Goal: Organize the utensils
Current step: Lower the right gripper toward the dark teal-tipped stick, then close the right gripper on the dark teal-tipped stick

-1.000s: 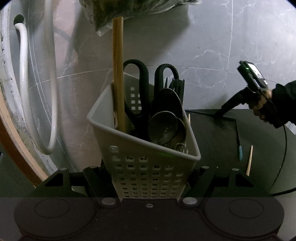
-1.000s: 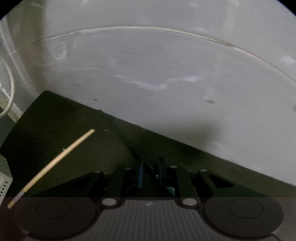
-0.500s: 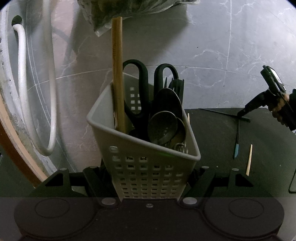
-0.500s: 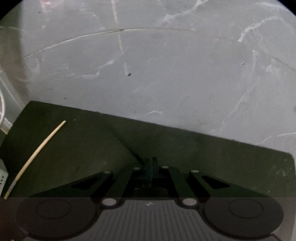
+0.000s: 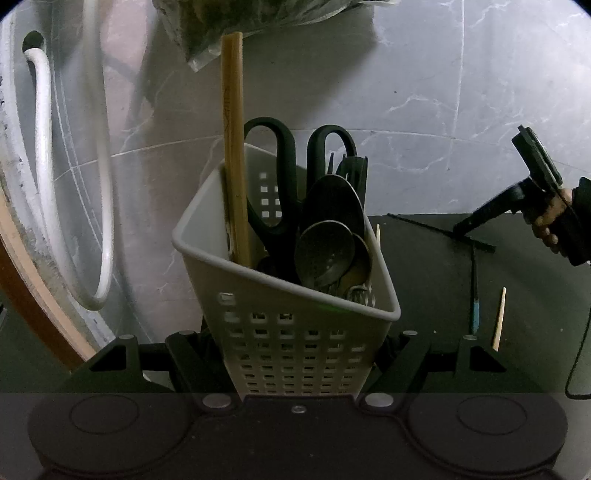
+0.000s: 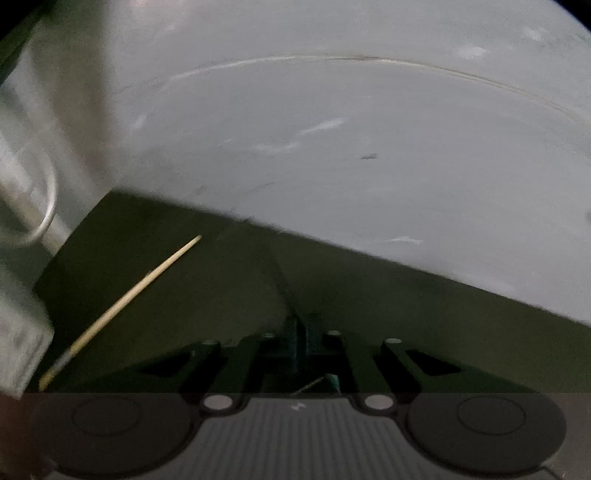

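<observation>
Since a moment ago my right tongs (image 6: 304, 332) have slid a bit across the mat (image 6: 406, 314) and shut. They are now pressed together on the thin black stick (image 6: 275, 269), as far as I can see. The stick pokes out ahead of them, low over the mat near its back edge. I think this means the pick is made and the stick is ready to go up and over to the basket (image 5: 280, 284).

My left tongs (image 5: 297, 339) have not moved. They are clamped on the basket from both sides and hold it up, tipped a little.

Two more sticks lie on the mat, just beside each other. One is dark with a blue band (image 5: 474, 295). One is pale (image 5: 498, 317). They will need picking next, I think.

The basket is already quite full. Black scissors (image 5: 280, 177) stand at the back, spoons (image 5: 325, 247) fill the middle, and a tall wooden handle (image 5: 232, 147) leans on the left side. The free space looks small, so the stick may bump the spoons or scissors on the way in.

Farther out, a white hose (image 5: 44, 147) hangs by the wall on the left and a bag (image 5: 258, 18) hangs above. A thin cable (image 5: 576, 350) runs along the right of the mat, near my hand (image 5: 550, 225).
</observation>
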`<state>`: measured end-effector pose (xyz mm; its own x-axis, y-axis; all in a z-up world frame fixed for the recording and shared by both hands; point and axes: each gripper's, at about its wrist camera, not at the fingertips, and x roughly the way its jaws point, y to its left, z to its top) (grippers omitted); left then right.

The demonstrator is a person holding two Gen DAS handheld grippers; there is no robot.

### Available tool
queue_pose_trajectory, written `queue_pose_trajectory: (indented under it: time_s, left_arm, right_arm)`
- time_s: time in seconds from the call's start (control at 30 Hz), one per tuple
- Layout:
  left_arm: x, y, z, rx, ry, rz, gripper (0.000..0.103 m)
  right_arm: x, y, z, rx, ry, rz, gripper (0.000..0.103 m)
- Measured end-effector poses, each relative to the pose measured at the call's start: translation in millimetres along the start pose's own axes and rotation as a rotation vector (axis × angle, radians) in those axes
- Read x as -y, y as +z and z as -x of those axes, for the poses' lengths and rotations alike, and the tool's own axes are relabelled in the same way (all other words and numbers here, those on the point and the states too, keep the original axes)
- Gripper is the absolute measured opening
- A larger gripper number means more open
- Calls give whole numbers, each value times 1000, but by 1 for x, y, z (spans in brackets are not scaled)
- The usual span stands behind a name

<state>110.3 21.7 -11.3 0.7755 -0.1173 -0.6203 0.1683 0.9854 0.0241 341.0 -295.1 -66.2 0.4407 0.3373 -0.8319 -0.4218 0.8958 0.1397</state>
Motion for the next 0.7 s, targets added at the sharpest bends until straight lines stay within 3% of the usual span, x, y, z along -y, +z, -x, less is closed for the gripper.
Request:
queue_pose_trajectory:
  time_s: [0.33,0.43,0.5,0.53,0.6,0.7]
  left_arm:
    - [0,-3,0,14,7,16,76]
    - [0,-5,1,13,7,17,76]
    - [1,-5,2,14,8,16,76]
    - [0,-4,1,14,8,16,76]
    - [0,-4,1,14,8,15,76]
    - [0,-3,1,13,9,13,76]
  right_arm:
    - [-25,-31,24,-69,58,169,7]
    - [-26,-35,33,-55,72,143,22]
    - [-30,-37,47,-2,75,148,34]
    - [-34,-38,51,12,89,170,39]
    - [-52,-42,61,30,87,273,58]
    - [-80,-53,68,31,114,435,59]
